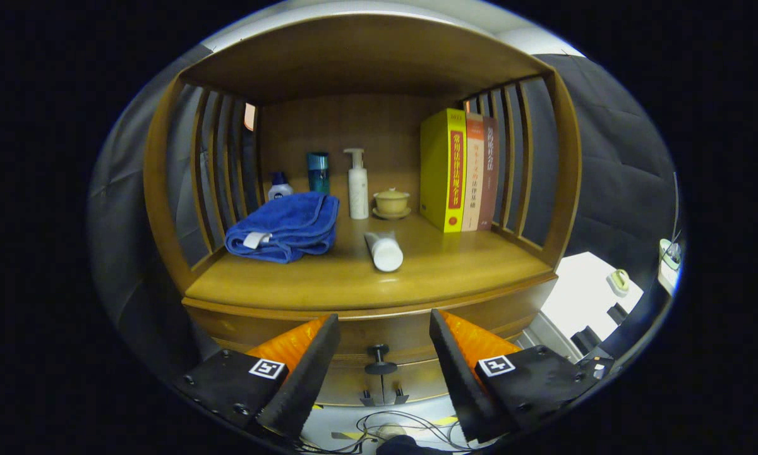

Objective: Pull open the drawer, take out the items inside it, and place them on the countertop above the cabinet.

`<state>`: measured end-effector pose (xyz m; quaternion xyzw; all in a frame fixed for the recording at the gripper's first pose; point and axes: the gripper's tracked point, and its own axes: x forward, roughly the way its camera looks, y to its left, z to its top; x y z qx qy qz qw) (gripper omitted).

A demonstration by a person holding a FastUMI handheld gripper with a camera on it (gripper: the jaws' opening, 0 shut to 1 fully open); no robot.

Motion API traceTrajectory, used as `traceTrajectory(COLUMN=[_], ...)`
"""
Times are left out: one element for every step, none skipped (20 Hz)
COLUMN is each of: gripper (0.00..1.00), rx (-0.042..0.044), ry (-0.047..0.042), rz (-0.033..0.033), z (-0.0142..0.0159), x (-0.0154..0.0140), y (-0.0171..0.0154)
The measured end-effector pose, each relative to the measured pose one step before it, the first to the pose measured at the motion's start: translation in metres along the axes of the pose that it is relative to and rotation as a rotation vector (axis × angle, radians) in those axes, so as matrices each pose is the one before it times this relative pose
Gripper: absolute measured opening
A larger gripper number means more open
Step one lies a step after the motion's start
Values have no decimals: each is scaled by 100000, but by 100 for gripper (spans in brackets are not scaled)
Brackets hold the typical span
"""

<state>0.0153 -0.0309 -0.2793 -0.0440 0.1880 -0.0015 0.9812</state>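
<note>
Gripper view. Facing a wooden cabinet (pixel 366 309) with an open shelf niche above a drawer (pixel 379 335). Gripper (pixel 384 328) low in front of the drawer face, fingers (pixel 309 360) spread wide, gripping nothing. Dark drawer knob (pixel 379 360) seen in the gap between the fingertips, just beyond them, untouched. Drawer front flush with the cabinet, closed; contents hidden.

On the countertop (pixel 455 272) above the drawer:
- blue towel (pixel 285 227), folded, loosely heaped, white tag facing out, at the left by the slatted side.
- white tube (pixel 384 250) lying on its side, cap end toward the gripper, near the middle, just right of the towel.
- white pump bottle (pixel 357 184) upright behind the tube.
- teal bottle (pixel 318 172) upright to the left of the pump bottle, behind the towel.
- small white bottle with a blue cap (pixel 280 187) at the far left rear, partly hidden by the towel.
- lidded yellow cup on a saucer (pixel 391 203) just right of the pump bottle.
- three books (pixel 458 170) standing upright at the right, the yellow one nearest the cup, against the right slats.

Below the cabinet: tangle of cables (pixel 391 426) on the floor. Off to the right: white surface (pixel 584 291) with a few small objects, too small to identify.
</note>
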Motion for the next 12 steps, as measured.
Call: traceTrajectory(gripper=[96,96,96,96,96,96,96,96,96,96,96,96], rx=[-1573,-1846,-1563,-973,-679,-737,-413,-81,302,455,473,20], ry=[-2259,-2114,-2119,-1704,-1794,-1764,-1869,-1996,-1632,-1371,-1234,-748], rz=[206,106,242,684,857,406,345,253,229,389,-76,-389], z=[1583,1669,1434,1125,1299,1216,1234,1156,951,717,740,415], x=[-678,-629,-605,-457,-577,-456,-522,-431,-438,-247,-227,-176], y=[-253,431,-109,-528,126,101,57,76,90,96,12,-225])
